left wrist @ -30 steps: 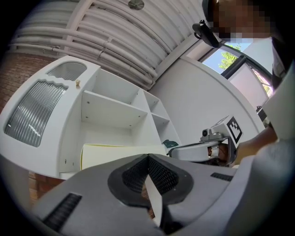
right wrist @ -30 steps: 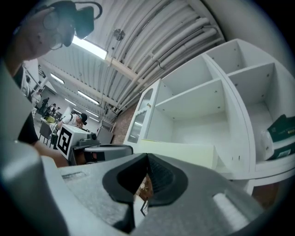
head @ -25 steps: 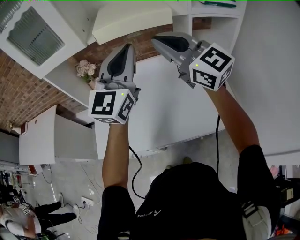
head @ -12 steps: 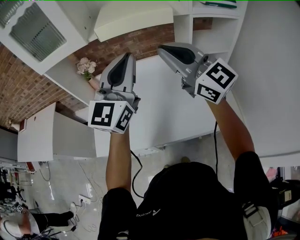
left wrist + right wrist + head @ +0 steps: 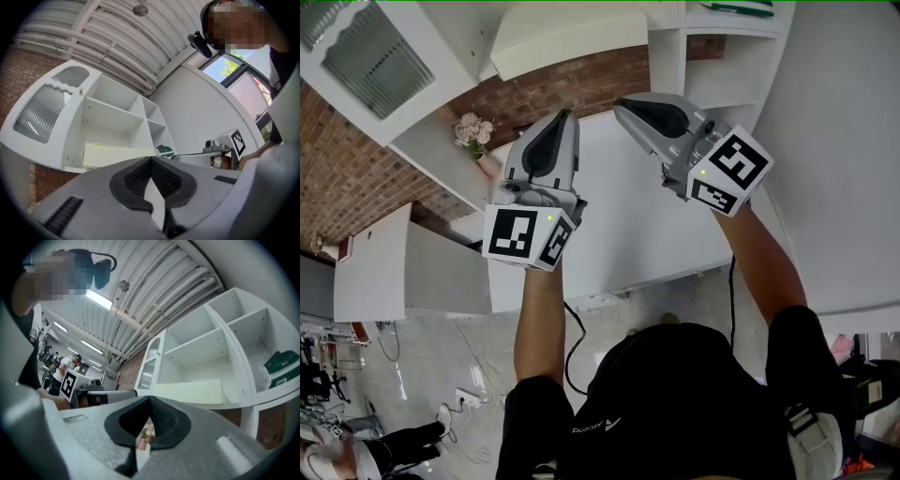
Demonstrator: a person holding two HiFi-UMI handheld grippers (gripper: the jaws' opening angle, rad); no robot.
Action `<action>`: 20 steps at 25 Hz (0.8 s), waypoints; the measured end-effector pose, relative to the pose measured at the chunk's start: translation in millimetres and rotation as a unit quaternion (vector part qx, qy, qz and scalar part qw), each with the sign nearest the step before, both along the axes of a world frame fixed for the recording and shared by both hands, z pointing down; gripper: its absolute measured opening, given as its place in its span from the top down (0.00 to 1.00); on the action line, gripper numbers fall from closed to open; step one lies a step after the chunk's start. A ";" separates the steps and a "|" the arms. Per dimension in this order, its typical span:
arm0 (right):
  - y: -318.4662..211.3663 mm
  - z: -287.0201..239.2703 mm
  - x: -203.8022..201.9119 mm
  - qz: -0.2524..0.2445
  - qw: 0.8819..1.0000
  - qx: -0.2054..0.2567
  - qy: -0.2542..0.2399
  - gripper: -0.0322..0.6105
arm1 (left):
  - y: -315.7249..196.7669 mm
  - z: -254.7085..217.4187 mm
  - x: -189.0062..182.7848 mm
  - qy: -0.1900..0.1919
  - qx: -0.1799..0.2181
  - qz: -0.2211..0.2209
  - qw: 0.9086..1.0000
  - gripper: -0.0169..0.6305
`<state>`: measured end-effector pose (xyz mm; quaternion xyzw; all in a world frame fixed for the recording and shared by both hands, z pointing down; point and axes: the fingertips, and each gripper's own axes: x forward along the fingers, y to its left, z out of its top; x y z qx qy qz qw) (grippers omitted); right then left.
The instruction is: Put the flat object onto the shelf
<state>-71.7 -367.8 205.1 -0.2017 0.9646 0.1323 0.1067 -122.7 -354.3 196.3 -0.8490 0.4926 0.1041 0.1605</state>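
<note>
The flat object point(image 5: 567, 37), a pale cream slab, lies on the bottom board of the white shelf point(image 5: 670, 47); it also shows in the left gripper view point(image 5: 117, 154) and the right gripper view point(image 5: 192, 392). Both grippers are held up in front of the shelf, clear of the slab. My left gripper point(image 5: 562, 117) is shut with nothing between its jaws, its tips meeting point(image 5: 151, 161). My right gripper point(image 5: 623, 103) is shut and empty too point(image 5: 150, 401). They hang side by side above the white table point(image 5: 628, 216).
A green box point(image 5: 736, 7) sits in the shelf's right compartment. A small vase of flowers point(image 5: 473, 141) stands at the table's left by the brick wall. A cabinet with a ribbed glass door point(image 5: 366, 61) adjoins the shelf on the left.
Both grippers have drifted slightly, the left a little to the right, the right a little right and down. Their jaws have stayed shut. The flat object has not moved.
</note>
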 end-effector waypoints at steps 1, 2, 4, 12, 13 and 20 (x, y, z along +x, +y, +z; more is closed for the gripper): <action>1.2 0.0 -0.3 -0.001 1.000 0.001 0.001 0.95 | 0.8 0.0 -0.2 0.000 0.000 0.000 1.000 0.98; 2.3 0.1 -0.5 -0.001 1.000 0.001 0.002 0.95 | 1.5 0.0 -0.4 0.001 0.001 -0.001 1.000 0.98; 4.7 0.3 -1.0 -0.001 1.000 0.003 0.004 0.95 | 3.0 0.1 -0.7 0.002 0.001 0.000 1.000 0.98; 10.3 2.6 -1.5 0.002 1.000 0.008 0.010 0.95 | 5.0 5.4 -0.4 0.006 -0.004 0.004 1.000 0.98; 10.3 2.8 -1.3 0.002 1.000 0.008 0.010 0.95 | 5.0 5.6 -0.4 0.007 -0.004 0.004 1.000 0.98; 11.8 2.9 -4.6 0.005 1.000 0.008 0.014 0.95 | 7.1 4.2 -4.6 0.008 -0.002 0.006 1.000 0.98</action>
